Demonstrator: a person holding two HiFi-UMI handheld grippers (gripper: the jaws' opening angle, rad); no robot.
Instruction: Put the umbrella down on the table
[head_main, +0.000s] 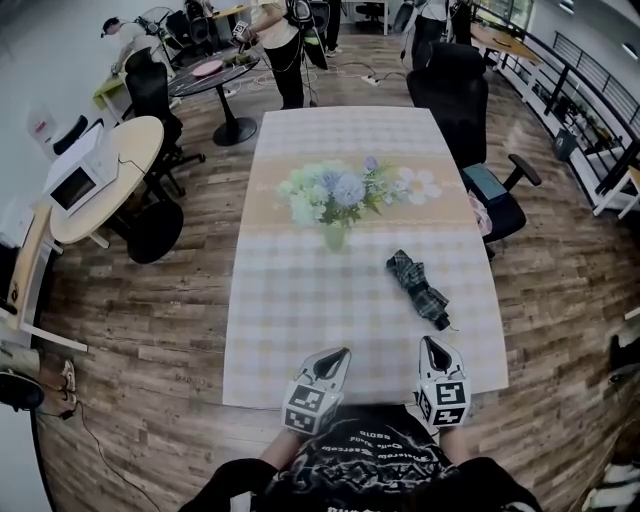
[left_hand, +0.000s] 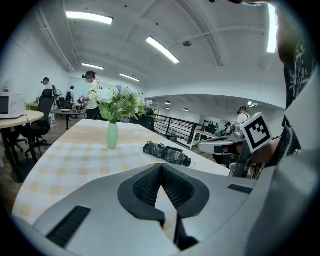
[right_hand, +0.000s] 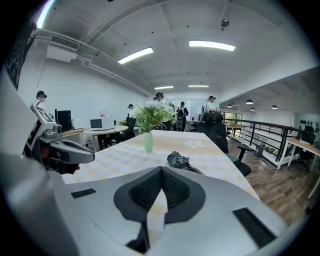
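Note:
A folded dark plaid umbrella (head_main: 418, 288) lies flat on the checked table (head_main: 300, 320), right of centre, with nothing touching it. It appears ahead and right in the left gripper view (left_hand: 166, 152) and just beyond the jaws in the right gripper view (right_hand: 179, 160). My left gripper (head_main: 345, 352) hovers at the table's near edge, its jaws shut and empty (left_hand: 161, 165). My right gripper (head_main: 427, 341) sits beside it, a short way short of the umbrella's handle end, its jaws also shut with nothing between them (right_hand: 161, 168).
A green vase of flowers (head_main: 335, 235) stands mid-table, left of the umbrella. A black office chair (head_main: 455, 95) stands at the far right side of the table. A round table (head_main: 110, 170) with a microwave (head_main: 75, 180) is on the left. People stand at the far end.

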